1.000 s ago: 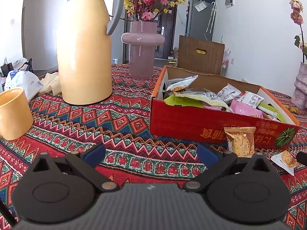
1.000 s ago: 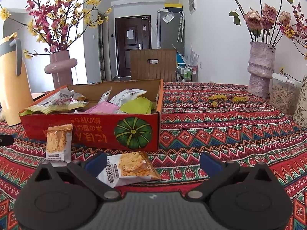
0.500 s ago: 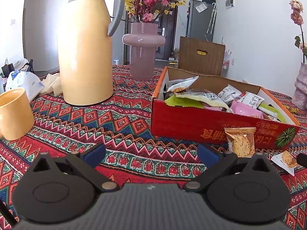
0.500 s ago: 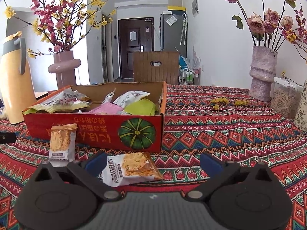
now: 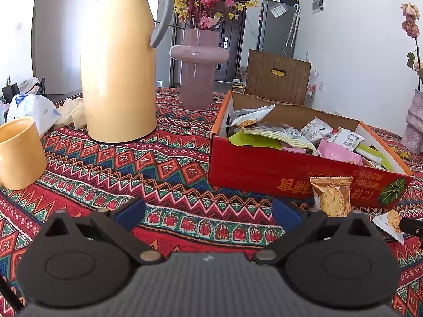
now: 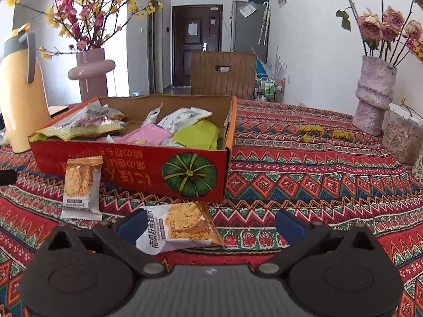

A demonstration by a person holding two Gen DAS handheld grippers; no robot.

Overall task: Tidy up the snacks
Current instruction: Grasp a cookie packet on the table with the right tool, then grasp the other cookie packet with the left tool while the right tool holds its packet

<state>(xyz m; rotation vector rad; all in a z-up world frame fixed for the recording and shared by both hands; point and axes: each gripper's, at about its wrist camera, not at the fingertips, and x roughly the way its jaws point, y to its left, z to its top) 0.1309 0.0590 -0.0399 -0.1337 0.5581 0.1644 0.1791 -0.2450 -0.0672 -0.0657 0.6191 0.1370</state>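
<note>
Right claw (image 6: pixel 211 223) (spread), two loose packets (image 6: pixel 182 227) (image 6: pixel 82 187)

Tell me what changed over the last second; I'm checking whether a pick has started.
The right gripper has eased toward the flat cracker packet, jaws open around it. Nothing grasped or released. The left gripper stayed open; the upright packet and red box are unmoved.
</note>
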